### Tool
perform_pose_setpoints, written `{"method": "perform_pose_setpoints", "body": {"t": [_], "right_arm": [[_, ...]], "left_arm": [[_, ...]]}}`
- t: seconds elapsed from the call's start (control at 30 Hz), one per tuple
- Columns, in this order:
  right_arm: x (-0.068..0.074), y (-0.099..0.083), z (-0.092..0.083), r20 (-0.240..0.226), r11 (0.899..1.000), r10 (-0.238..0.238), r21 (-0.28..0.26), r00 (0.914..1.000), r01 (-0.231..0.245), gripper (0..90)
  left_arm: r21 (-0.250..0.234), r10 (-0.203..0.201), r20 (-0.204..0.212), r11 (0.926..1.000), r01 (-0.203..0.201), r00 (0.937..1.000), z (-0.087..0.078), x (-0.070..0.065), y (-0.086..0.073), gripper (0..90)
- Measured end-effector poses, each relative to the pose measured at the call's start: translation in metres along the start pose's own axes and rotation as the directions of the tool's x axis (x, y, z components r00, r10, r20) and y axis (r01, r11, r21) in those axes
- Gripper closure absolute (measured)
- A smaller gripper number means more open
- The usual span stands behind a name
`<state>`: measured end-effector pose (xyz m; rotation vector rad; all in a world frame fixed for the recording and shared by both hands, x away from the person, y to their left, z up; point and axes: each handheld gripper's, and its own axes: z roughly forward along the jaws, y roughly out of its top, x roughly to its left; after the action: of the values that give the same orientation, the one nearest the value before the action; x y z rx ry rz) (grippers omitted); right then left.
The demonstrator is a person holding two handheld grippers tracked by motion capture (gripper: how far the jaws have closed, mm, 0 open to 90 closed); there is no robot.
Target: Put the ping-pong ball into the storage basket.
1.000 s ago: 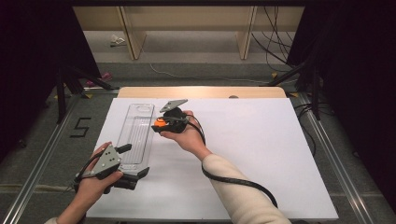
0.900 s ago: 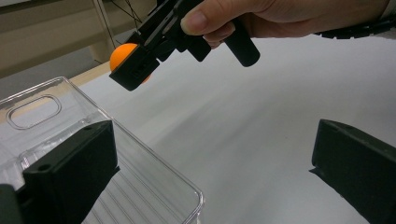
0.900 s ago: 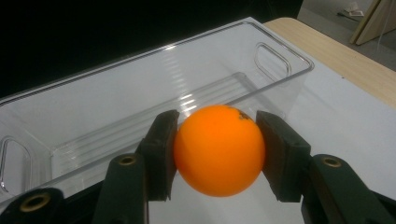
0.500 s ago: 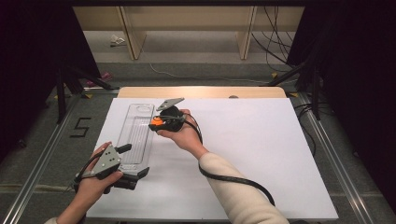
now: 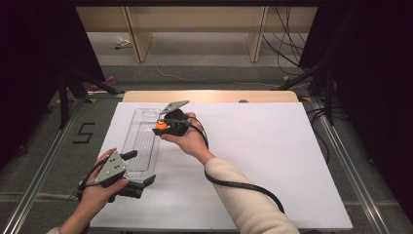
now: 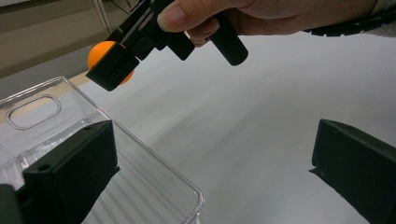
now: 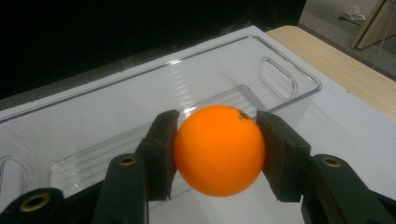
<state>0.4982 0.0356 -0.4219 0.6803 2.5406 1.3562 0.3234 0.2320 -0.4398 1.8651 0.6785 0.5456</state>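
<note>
An orange ball (image 7: 219,149) sits pinched between the two black pads of my right gripper (image 7: 217,140), which is shut on it. In the high view the ball (image 5: 159,125) hangs by the right rim of a long clear plastic tray (image 5: 141,141), held a little above the white table. The tray (image 7: 140,93) lies just beyond and below the ball. My left gripper (image 5: 140,167) rests at the tray's near end with its jaws wide apart and open. In the left gripper view one jaw stands over the tray (image 6: 42,112), the other over bare table, with the ball (image 6: 109,51) held above.
The white sheet (image 5: 272,161) covers the table, with a wooden strip (image 5: 209,96) along its far edge. A black cable (image 5: 243,185) trails from the right gripper along the sleeve. Metal rails (image 5: 44,165) run beside the table, and dark stands flank both sides.
My right gripper has edged slightly left toward the tray with the ball still in it. The left hand has stayed put.
</note>
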Motion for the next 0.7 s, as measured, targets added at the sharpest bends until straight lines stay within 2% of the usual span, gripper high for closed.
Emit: {"method": "perform_pose_setpoints", "body": {"t": [0.7], "right_arm": [[0.0025,0.0099,0.0063,-0.013,1.000,-0.014,0.006,0.9998,0.014,51.5]], "left_arm": [[0.001,-0.001,0.002,1.0000,0.001,1.0000,0.0003,-0.0004,-0.0001,0.0]]}}
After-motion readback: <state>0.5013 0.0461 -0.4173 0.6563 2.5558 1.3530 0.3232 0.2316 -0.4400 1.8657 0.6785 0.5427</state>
